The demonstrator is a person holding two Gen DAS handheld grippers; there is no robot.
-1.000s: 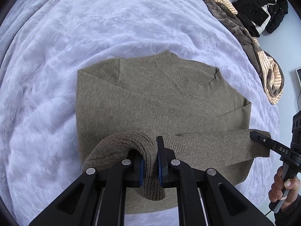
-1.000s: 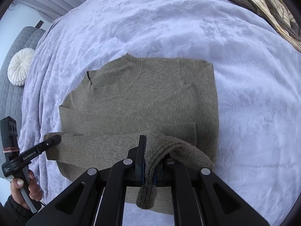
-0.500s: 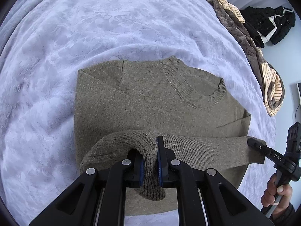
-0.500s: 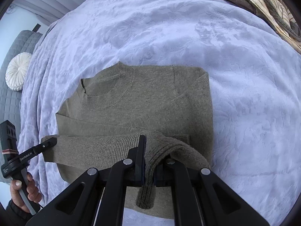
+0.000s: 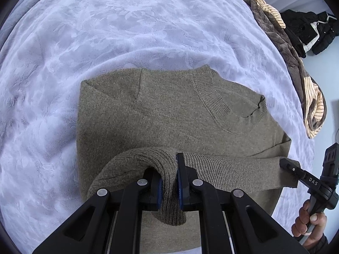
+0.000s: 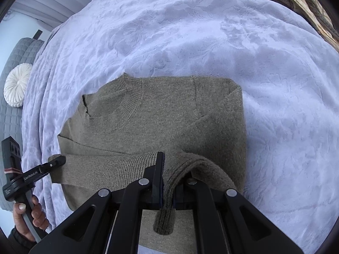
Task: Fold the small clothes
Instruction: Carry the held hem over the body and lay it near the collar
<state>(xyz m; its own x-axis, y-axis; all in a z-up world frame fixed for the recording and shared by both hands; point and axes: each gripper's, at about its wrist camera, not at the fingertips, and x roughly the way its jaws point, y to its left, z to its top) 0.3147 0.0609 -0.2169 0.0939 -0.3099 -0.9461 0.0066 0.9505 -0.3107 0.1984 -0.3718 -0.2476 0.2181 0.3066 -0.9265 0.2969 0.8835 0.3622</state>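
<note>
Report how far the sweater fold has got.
Done: the olive sweater lies flat on the lavender blanket with its sides folded in. In hand: left gripper and right gripper pinch the bottom hem, carrying it toward the collar. Left: laying it down and releasing.

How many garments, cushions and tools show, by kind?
Olive sweater: 1
Brown-and-striped clothes heap: 1
Black jacket: 1
White round cushion: 1
Tools: 2, left tool and right tool, each clamped on the sweater's hem
Total: 6
</note>
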